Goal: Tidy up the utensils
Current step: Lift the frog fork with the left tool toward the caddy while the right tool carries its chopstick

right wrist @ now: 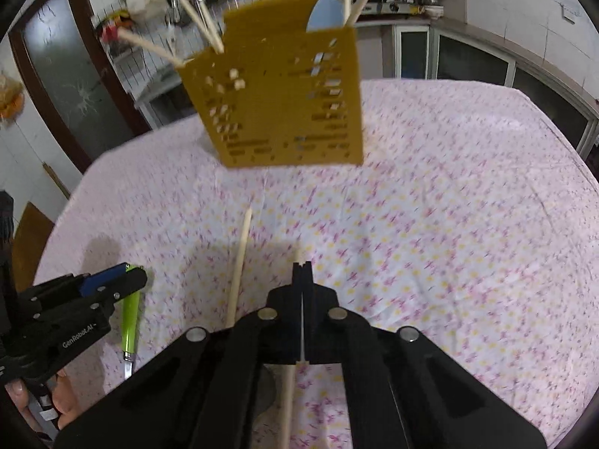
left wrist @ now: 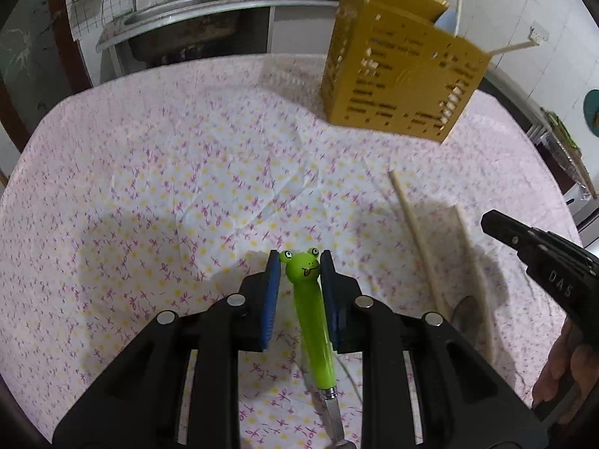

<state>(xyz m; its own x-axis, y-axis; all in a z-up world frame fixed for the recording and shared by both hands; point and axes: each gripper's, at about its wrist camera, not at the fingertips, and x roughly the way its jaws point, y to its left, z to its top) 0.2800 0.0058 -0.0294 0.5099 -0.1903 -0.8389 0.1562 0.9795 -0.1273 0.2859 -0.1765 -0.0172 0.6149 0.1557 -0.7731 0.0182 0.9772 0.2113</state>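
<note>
A green frog-headed utensil (left wrist: 312,314) lies on the flowered tablecloth between the blue pads of my left gripper (left wrist: 299,265), which is open around its handle; it also shows in the right wrist view (right wrist: 131,314). My right gripper (right wrist: 301,266) is shut on a wooden chopstick (right wrist: 289,404). A second chopstick (right wrist: 237,273) lies on the cloth just left of it; both show in the left wrist view (left wrist: 419,243). A yellow perforated utensil holder (left wrist: 400,71) stands at the far side, with several chopsticks and a pale blue utensil in it (right wrist: 288,93).
The table (left wrist: 149,157) is covered by a pink and yellow flowered cloth. A kitchen counter with a sink (left wrist: 179,26) is behind it. The right gripper (left wrist: 539,250) shows at the right edge of the left wrist view.
</note>
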